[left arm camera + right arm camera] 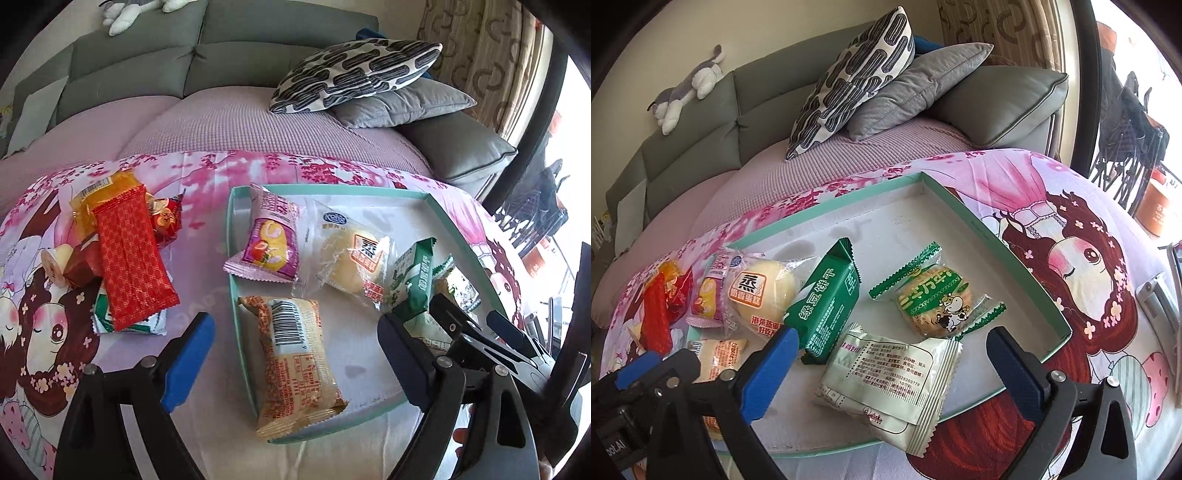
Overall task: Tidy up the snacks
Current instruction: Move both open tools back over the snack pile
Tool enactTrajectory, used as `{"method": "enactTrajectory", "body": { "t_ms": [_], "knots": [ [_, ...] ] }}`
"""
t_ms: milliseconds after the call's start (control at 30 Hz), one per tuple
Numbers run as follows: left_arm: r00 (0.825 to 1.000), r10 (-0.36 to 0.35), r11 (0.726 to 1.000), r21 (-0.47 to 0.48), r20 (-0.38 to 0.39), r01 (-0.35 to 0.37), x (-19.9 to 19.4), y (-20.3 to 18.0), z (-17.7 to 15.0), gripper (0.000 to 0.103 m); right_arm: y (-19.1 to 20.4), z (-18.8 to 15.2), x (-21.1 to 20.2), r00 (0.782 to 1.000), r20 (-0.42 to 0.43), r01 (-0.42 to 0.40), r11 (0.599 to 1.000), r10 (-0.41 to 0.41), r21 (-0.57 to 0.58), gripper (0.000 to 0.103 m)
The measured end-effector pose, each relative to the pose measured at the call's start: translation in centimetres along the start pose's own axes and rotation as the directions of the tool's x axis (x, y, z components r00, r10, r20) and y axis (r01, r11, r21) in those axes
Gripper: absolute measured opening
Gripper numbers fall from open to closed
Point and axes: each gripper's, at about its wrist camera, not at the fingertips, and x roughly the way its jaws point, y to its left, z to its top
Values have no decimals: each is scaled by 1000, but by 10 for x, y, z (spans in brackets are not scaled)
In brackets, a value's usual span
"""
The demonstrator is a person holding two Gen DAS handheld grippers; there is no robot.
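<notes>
A teal-rimmed tray (232, 295) (1008, 251) on a pink cartoon cloth holds several snacks: an orange-printed bun pack (295, 362), a pink cake pack (271, 240), a clear steamed-cake pack (354, 258) (757, 295), a green biscuit pack (415, 280) (827, 306), a round cracker pack (934, 299) and a pale green pack (890, 384). Left of the tray lies a pile with a red pack (133, 254) on top. My left gripper (295, 362) is open around the bun pack. My right gripper (890, 369) is open around the pale green pack.
A grey sofa (229, 62) with a patterned pillow (354, 74) and a grey cushion (916, 81) stands behind. A plush toy (687, 88) lies on the sofa back. An orange pack (99, 195) and small sweets (168, 218) sit in the left pile.
</notes>
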Motion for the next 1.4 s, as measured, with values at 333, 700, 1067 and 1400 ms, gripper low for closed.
{"method": "enactTrajectory", "body": {
  "t_ms": [333,700,1067,1400],
  "knots": [
    [975,210,968,-158,75,-196,-13,51,6,98,25,-2,-4,999,21,-37,997,39,-61,103],
    [943,331,913,-259,17,-316,-15,99,2,98,63,-9,-9,995,17,-99,985,102,-143,103],
    [939,340,888,-345,45,-305,-31,136,2,98,92,-12,-14,980,22,-194,973,198,-121,103],
    [953,296,868,-435,68,-239,-39,170,2,98,147,-19,-19,968,44,-230,943,247,-239,103]
  ]
}}
